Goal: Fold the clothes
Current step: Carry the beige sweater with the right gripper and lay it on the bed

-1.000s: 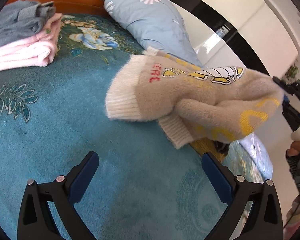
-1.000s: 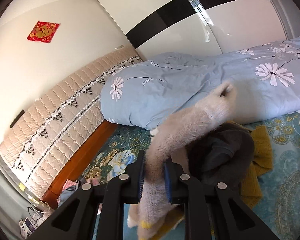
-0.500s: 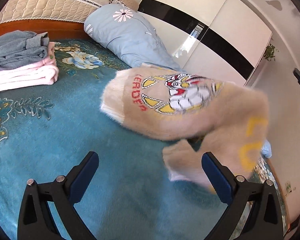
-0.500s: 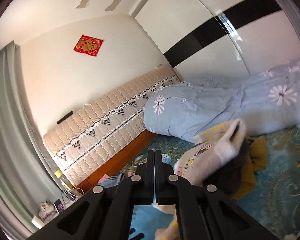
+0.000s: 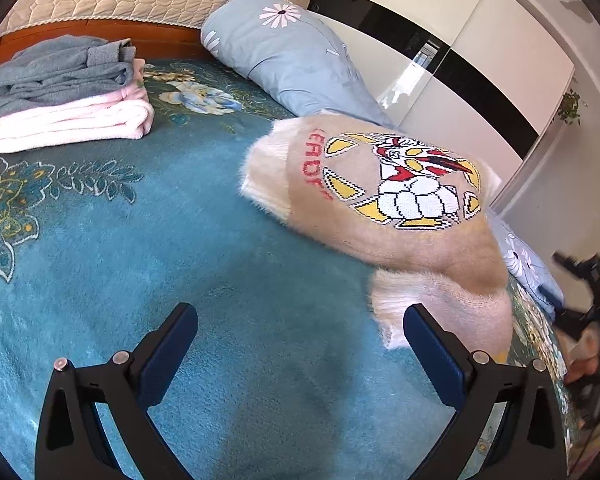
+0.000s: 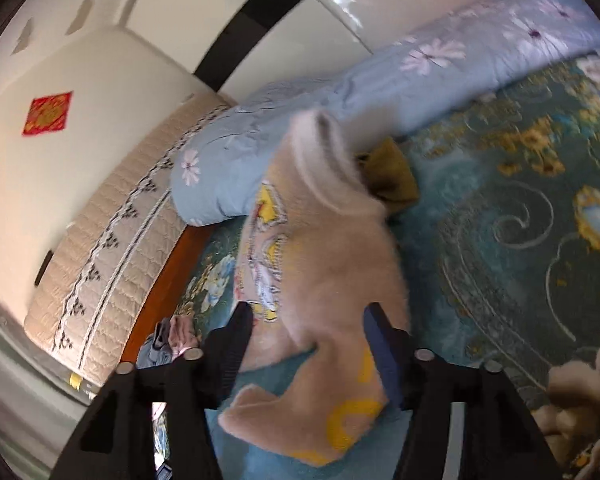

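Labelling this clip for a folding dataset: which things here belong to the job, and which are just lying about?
Job: beige knit sweater; folded pink and grey stack; mustard garment; left gripper; right gripper.

Lying about: blue floral duvet; quilted headboard; red wall decoration.

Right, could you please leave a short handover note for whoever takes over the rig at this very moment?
Left gripper: open, holding nothing, over the teal blanket.
Right gripper: jaws open, with the beige cartoon sweater bunched between and ahead of them; the right wrist view is blurred, so contact is unclear.
Done: a folded pink garment with a grey garment on top is stacked near the headboard.
Left: spread the sweater flat and fold it, then the mustard garment lying beside the blue quilt.
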### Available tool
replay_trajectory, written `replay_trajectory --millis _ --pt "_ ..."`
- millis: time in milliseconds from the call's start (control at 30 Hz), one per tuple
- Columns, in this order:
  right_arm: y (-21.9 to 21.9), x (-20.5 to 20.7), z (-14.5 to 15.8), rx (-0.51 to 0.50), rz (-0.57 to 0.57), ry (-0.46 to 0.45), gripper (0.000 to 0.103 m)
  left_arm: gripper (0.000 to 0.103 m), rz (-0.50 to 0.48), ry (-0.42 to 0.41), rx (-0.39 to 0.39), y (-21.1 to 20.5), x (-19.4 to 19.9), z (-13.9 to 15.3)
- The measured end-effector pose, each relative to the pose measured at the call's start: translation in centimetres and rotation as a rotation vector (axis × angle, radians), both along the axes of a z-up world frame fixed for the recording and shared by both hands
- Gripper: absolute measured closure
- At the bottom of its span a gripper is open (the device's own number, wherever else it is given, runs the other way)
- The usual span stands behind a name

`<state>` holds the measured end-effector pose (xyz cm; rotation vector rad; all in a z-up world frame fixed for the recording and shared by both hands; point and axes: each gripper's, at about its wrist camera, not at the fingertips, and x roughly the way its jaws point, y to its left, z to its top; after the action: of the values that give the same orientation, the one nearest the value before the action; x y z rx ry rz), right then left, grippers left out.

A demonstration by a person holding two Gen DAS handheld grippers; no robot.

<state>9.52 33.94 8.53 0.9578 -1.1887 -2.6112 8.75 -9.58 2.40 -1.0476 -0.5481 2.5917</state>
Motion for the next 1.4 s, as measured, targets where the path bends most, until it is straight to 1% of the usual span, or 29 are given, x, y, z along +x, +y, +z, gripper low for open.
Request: replay_trajectory --millis 100,200,333,433,467,500,533,567,600,667,767,933,1033,1133,1233,1300,1400 --pt "1.9 -1.0 -4.4 -0.109 -0.065 -0.068 0.040 0.001 -0.001 -0.009 -0.001 0.0 -0.2 -0.3" --pt "2.7 -2.3 -7.2 -0.174 -0.109 -0.106 0.037 0.001 -0.004 -0.017 -0.019 0.3 -0.3 -0.5" --pt "2.0 -4.5 -9.3 -0.240 -0.097 -0.106 0.034 0.001 -0.004 -0.032 -0.031 0.5 -0.6 -0.9" --pt "0.6 -5.8 -9.3 -0.249 -0.046 -0.103 0.033 0.001 -0.002 -0.042 -0.029 0.5 -0.7 -1.1" --pt "0.0 -6.0 -8.9 -0.238 -0.028 -0.098 0.034 0.001 -0.001 -0.044 -0.028 0.5 -0.7 -1.1" --pt "-0.5 -5.9 -8.1 -0.212 -0.017 -0.092 0.036 0.001 -0.001 -0.046 -0.027 0.4 -0.7 -1.2" --pt "-1.0 -5.7 -7.4 -0.185 -0.007 -0.086 0.041 0.001 0.000 -0.047 -0.026 0.4 -0.7 -1.2" --pt "-1.5 -5.6 -6.6 -0.159 0.004 -0.080 0.062 0.001 -0.001 -0.049 -0.025 0.4 -0.7 -1.3" --pt "-2.0 -5.5 -5.8 -0.133 0.014 -0.073 0.079 0.001 -0.001 -0.050 -0.025 0.4 -0.7 -1.3" --pt "-3.0 -5.3 -4.2 -0.081 0.036 -0.061 0.092 0.001 -0.004 -0.049 -0.024 0.4 -0.6 -1.3" --pt "-4.6 -4.8 -1.7 -0.010 0.071 -0.033 0.093 0.001 -0.003 -0.047 -0.018 0.3 -0.5 -1.4" --pt "-7.7 -2.1 5.3 0.011 0.194 0.160 0.094 0.001 0.010 -0.043 0.015 -0.5 -0.3 -1.4" --pt "-8.5 -0.7 9.1 0.031 0.217 0.255 0.095 0.001 0.021 -0.042 0.036 -1.1 -0.2 -1.3" --pt "-7.7 0.6 11.6 0.006 0.205 0.308 0.095 0.001 0.034 -0.036 0.063 -1.8 0.1 -1.2" --pt "-5.4 2.2 12.9 -0.031 0.162 0.324 0.095 0.001 0.045 -0.030 0.097 -2.5 0.1 -1.0" --pt "-3.3 3.5 13.6 -0.026 0.120 0.321 0.095 0.001 0.046 -0.034 0.108 -2.7 0.0 -1.1" --pt "0.0 4.8 15.0 0.010 0.046 0.319 0.095 0.001 0.033 -0.032 0.099 -2.4 -0.1 -1.0"
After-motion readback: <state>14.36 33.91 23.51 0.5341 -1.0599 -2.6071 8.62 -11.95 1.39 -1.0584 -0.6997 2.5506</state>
